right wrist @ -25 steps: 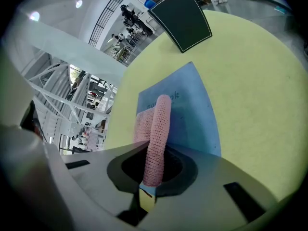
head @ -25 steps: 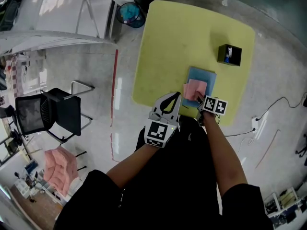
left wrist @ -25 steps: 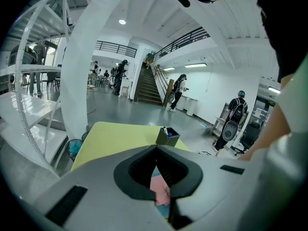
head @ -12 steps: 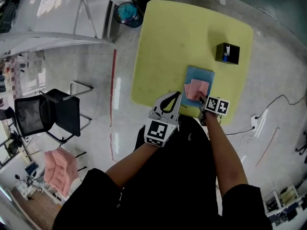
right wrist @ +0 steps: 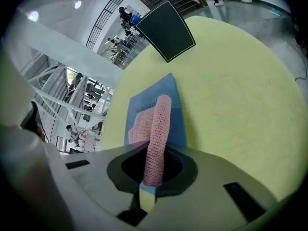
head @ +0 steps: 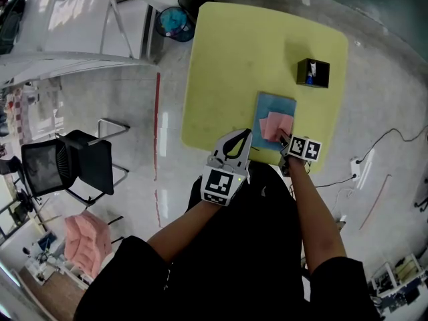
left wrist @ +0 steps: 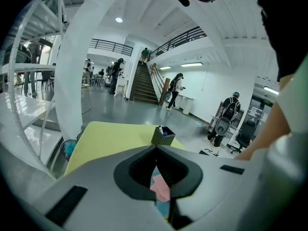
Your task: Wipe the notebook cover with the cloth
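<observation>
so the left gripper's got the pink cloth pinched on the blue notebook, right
Not the left: the right gripper has the pink cloth pinched on the blue notebook, as the right gripper view shows. The left gripper is shut on nothing.

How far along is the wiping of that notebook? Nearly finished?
Done: the right gripper has the pink cloth clamped and laid on the blue notebook. In hand: the wiping itself, with the cloth on the cover's near part. Left: the bare far part, at least; the pictures don't show how much is already wiped. The left gripper is shut and empty, at the table's near edge.
</observation>
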A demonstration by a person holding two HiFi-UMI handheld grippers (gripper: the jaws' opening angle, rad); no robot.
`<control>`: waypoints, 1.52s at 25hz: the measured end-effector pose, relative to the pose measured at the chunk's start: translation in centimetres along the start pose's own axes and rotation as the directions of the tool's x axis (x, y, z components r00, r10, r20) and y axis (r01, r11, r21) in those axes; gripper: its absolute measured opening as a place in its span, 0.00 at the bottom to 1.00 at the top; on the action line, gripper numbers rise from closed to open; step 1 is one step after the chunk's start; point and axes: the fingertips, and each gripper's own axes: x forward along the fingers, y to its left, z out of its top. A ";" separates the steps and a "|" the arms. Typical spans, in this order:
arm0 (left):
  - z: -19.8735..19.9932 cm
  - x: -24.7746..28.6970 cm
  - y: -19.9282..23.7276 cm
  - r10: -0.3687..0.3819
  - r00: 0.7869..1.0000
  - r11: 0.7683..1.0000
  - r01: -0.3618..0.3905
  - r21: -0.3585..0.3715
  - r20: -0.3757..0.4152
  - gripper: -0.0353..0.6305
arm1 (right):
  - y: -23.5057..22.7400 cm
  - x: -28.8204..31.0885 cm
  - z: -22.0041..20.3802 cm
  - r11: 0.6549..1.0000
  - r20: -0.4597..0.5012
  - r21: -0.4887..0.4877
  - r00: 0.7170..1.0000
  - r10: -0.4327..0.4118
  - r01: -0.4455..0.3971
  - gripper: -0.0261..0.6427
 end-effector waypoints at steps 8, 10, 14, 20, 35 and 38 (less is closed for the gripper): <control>0.1 0.1 0.2 -0.001 1.000 1.000 0.001 -0.001 0.001 0.06 | -0.7 -0.4 0.4 1.000 0.006 0.000 1.000 -0.007 0.007 0.09; 0.0 0.0 0.1 -0.003 1.000 1.000 0.003 -0.001 -0.001 0.06 | -0.9 -0.6 0.4 1.000 0.010 0.002 1.000 -0.015 0.015 0.09; 0.1 0.0 0.0 -0.007 1.000 1.000 0.007 0.000 -0.001 0.06 | -1.5 -1.0 0.3 1.000 0.009 0.002 1.000 -0.026 0.026 0.09; 0.5 -0.1 0.0 -0.004 1.000 1.000 0.004 0.005 0.006 0.06 | -2.0 -1.4 0.5 0.999 0.016 0.005 0.999 -0.038 0.038 0.09; 0.4 -0.3 -0.9 -0.001 1.000 1.000 0.001 -0.001 0.013 0.06 | -3.2 -2.2 0.8 0.997 0.005 -0.039 0.997 -0.073 0.073 0.09; 0.2 -0.4 -0.7 0.006 1.000 1.000 -0.006 -0.005 0.011 0.06 | -3.2 -2.2 0.8 0.996 0.000 -0.044 0.997 -0.075 0.075 0.09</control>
